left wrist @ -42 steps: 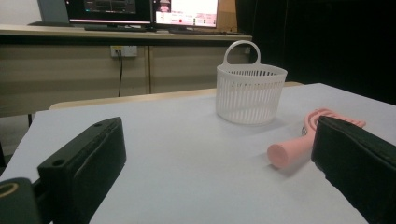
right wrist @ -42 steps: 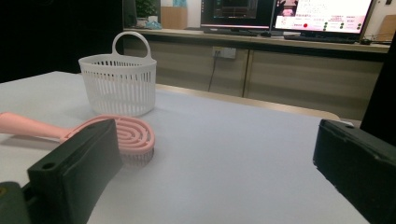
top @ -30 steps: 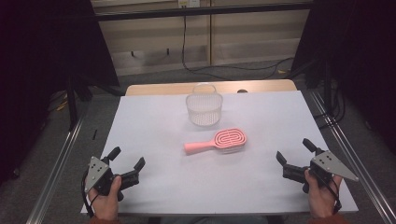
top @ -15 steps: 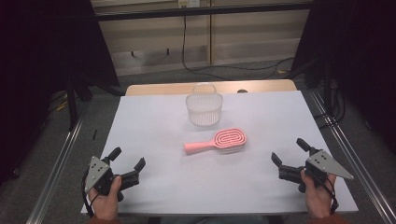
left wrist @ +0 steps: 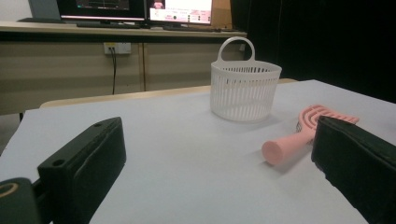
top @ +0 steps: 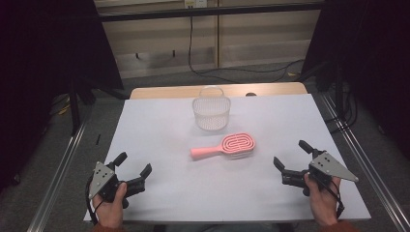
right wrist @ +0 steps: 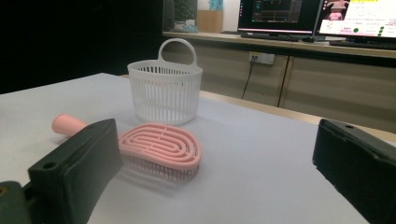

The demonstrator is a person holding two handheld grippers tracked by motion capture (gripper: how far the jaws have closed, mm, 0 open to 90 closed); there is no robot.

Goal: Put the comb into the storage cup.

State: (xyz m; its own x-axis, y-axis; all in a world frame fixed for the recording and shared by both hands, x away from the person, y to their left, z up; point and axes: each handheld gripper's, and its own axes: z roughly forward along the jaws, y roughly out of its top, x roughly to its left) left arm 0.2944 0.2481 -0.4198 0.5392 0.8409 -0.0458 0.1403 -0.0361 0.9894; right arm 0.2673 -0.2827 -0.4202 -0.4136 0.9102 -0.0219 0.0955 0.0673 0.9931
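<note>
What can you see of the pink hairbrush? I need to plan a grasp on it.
The pink hairbrush looks like plastic: an oval head with looped open slots and a short round handle. It lies flat on the white table, bristles down, handle toward the left gripper, head toward the right gripper. It sits just in front of the white basket, apart from it. Nothing else touches it.

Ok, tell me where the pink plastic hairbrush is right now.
In the high view the pink plastic hairbrush lies flat near the middle of the white table, just in front of the white slatted plastic basket, its handle pointing toward the left side, apart from both grippers.
</note>
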